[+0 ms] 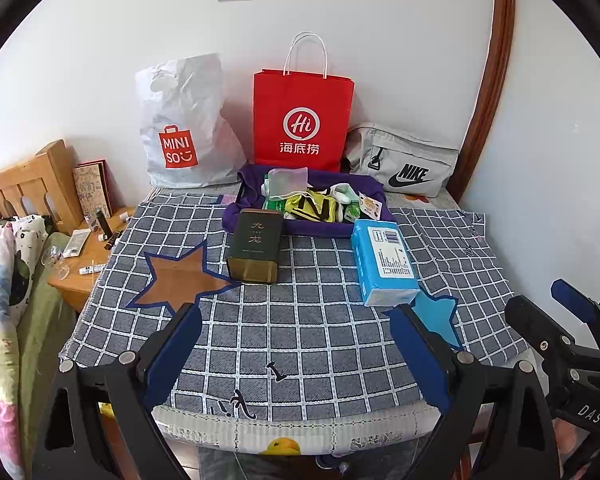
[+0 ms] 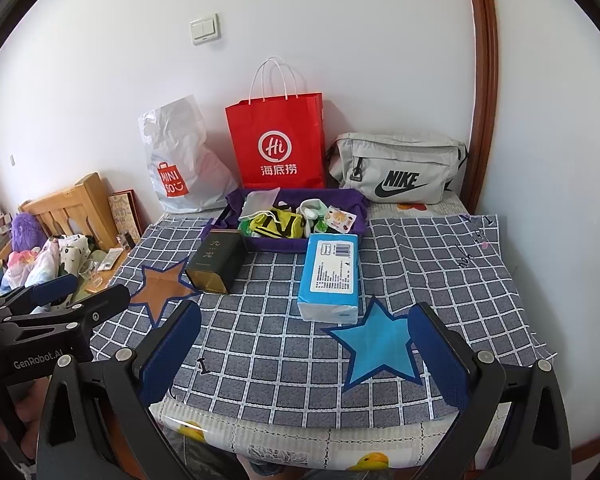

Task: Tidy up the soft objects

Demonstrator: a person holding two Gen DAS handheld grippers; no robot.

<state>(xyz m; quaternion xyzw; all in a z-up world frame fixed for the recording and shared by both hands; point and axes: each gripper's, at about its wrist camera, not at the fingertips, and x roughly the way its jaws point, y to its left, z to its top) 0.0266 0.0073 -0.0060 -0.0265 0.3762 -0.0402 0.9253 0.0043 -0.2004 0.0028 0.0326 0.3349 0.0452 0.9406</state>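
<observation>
both the left gripper [image 1: 296, 356] and right gripper [image 2: 304, 356] hover wide open and empty at the table [image 1: 320, 340] edge, soft bits heaped in the purple tray [image 1: 260, 220], fitting either sorting ahead or finished

A: Where is there room to pass?
B: The near half of the checked cloth [image 2: 284, 360] lies bare.
A: What blocks the way?
B: The dark tin [image 1: 254, 246] and blue tissue pack [image 1: 384, 260] stand before the purple basket [image 1: 288, 228], a gap between them; 3 bags line the wall behind.

We read "MINISO" on the white plastic bag [image 1: 184, 128], "Hi 海底捞" on the red paper bag [image 1: 302, 120], "NIKE" on the grey waist bag [image 2: 400, 168], "九龙" on the dark tin [image 1: 254, 246], and "GenRobot.AI" on the left gripper [image 2: 60, 300].
</observation>
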